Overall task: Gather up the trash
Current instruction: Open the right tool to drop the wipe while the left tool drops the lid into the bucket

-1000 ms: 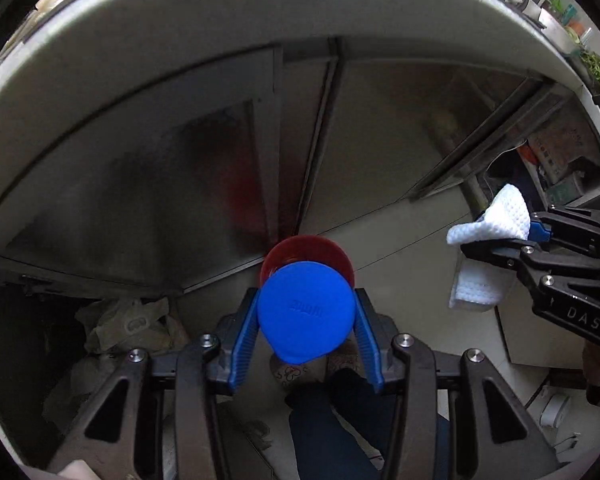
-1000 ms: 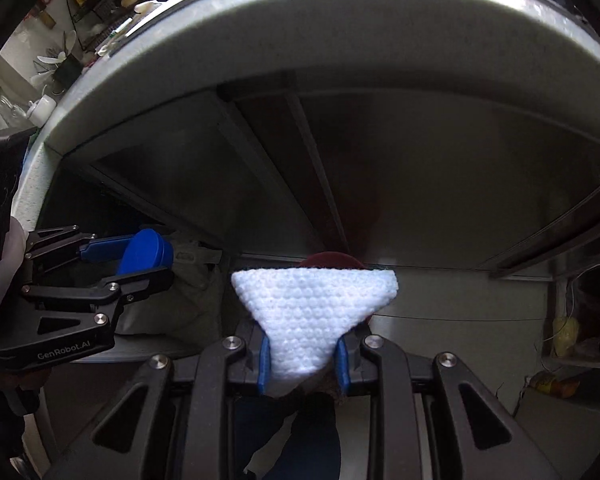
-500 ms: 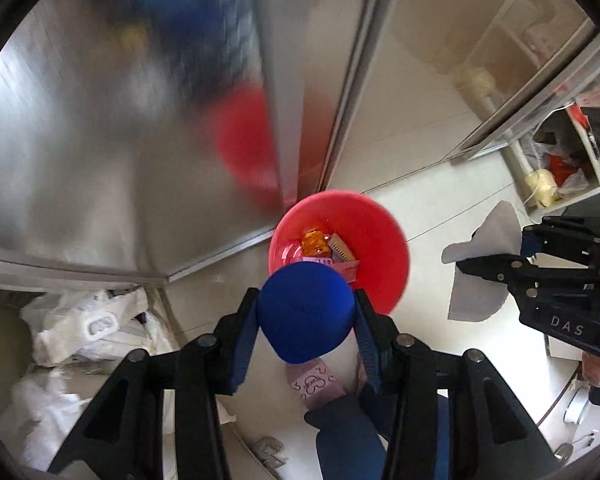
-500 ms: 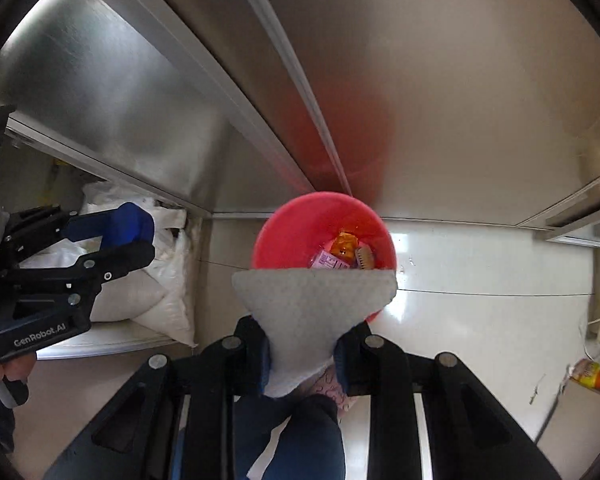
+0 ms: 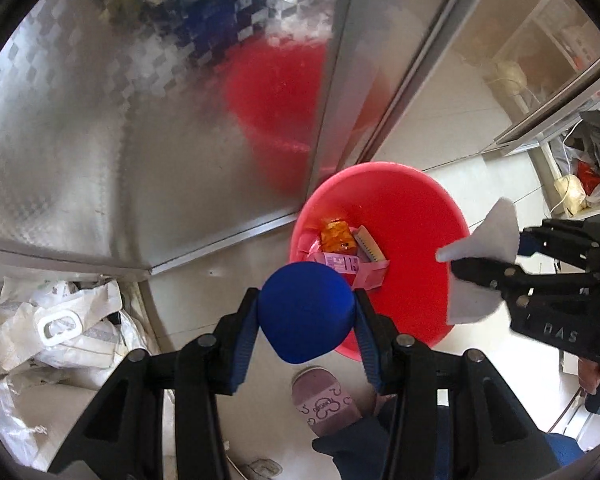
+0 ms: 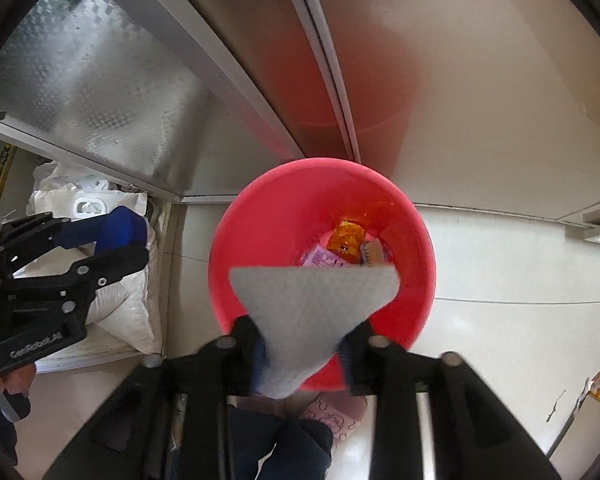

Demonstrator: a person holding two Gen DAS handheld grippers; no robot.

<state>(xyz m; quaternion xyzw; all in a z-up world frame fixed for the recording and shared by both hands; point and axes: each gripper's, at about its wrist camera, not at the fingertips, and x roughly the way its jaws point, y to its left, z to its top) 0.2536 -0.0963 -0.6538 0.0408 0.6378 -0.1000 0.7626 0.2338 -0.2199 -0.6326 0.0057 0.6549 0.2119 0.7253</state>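
White sacks (image 5: 56,320) are seen at nine o'clock on the floor beside a metal cabinet (image 5: 120,128), and a blue cap (image 5: 306,310) is clamped between the pads of the left gripper (image 5: 306,322), held at seven o'clock of the red bin (image 5: 404,280). Inside the bin (which stands against the cabinet) an orange wrapper (image 5: 336,236) and a pink carton (image 5: 340,266) are seen. At three o'clock a white paper towel (image 6: 312,312) is seen between the fingers of the right gripper (image 6: 304,354), whose jaws have just been opening; whether the pads still press on it cannot be told.
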